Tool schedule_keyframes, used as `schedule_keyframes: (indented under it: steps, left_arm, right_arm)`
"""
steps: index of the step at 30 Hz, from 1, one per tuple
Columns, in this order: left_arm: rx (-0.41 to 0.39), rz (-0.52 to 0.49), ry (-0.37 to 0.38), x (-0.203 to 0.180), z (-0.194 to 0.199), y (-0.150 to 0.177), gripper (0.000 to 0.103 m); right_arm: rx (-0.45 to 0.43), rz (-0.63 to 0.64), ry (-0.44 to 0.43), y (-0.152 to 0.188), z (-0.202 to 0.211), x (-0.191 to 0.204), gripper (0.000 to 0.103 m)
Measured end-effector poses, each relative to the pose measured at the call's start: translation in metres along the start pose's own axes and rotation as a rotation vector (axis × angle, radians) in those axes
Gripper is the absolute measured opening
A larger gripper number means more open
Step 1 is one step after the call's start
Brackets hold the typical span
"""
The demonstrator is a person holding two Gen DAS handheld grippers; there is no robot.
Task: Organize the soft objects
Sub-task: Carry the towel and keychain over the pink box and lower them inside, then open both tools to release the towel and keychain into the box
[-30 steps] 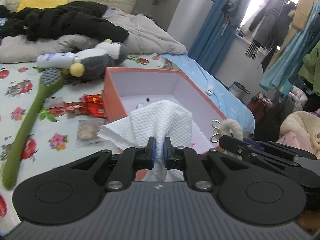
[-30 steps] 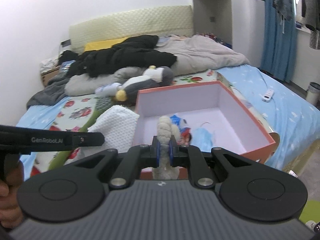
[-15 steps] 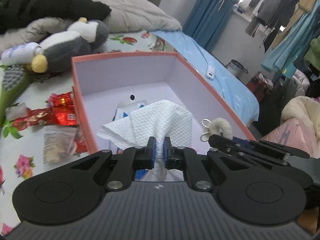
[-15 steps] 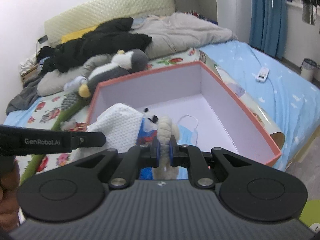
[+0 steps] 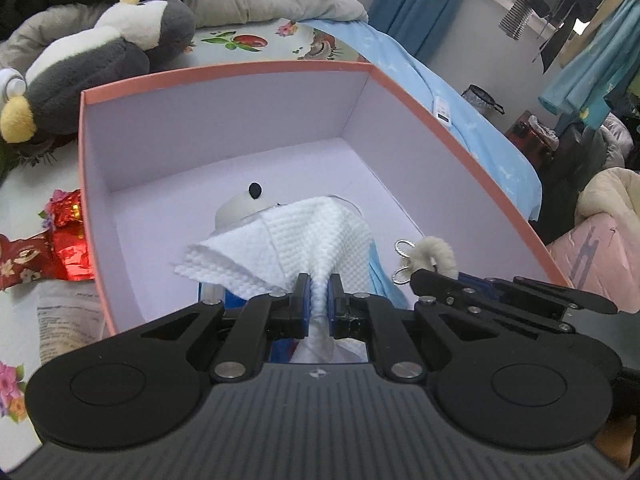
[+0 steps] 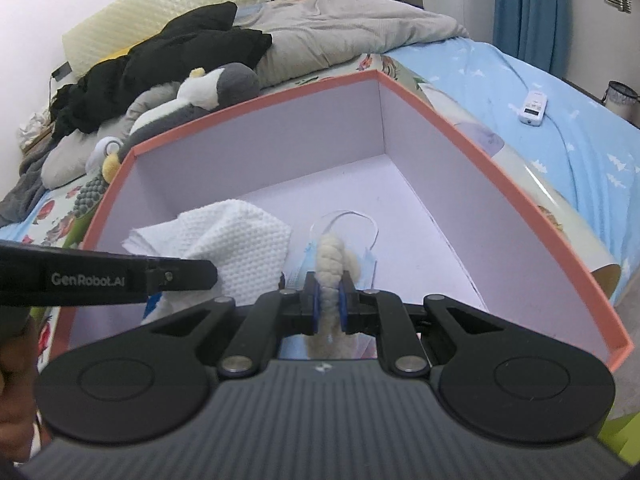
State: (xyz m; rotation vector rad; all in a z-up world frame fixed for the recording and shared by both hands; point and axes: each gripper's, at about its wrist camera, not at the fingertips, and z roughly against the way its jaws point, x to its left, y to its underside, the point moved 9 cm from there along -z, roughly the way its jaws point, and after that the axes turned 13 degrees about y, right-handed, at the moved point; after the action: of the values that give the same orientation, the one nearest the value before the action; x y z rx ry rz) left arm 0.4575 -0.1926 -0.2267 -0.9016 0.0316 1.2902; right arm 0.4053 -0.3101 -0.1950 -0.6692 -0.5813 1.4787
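— What's carrying everything in front of you?

— A bed (image 6: 560, 128): a light blue sheet on my right, a fruit-and-flower print cloth (image 5: 248, 42) under the rest.

— And what lies directly on it?

— An orange box (image 6: 472, 148) with pale lilac walls sits open on the print cloth. Just beyond its far wall lies a grey-and-white plush penguin (image 5: 100, 60). Left of the box I see red foil wrappers (image 5: 60, 240) and a clear packet (image 5: 64, 320). Further back, a grey quilt (image 6: 352, 36) and black clothing (image 6: 172, 56). A white remote (image 6: 534, 108) rests on the blue sheet.
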Motion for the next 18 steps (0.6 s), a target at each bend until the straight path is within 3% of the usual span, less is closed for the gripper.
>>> schedule_keyframes:
  steps: [4, 8, 18]
  left_arm:
    - [-0.007, -0.019, -0.007, -0.001, 0.001, 0.001, 0.011]
    - [0.018, -0.039, -0.013, -0.007, 0.005, 0.004, 0.035]
    - [-0.076, -0.080, -0.026, -0.038, 0.072, 0.006, 0.036]
  right_arm:
    - [0.003, -0.007, -0.002, 0.000, -0.004, 0.001, 0.014]
    - [0.009, -0.053, -0.006, -0.001, 0.001, -0.006, 0.016]
    - [-0.049, -0.049, -0.002, -0.001, 0.056, -0.003, 0.016]
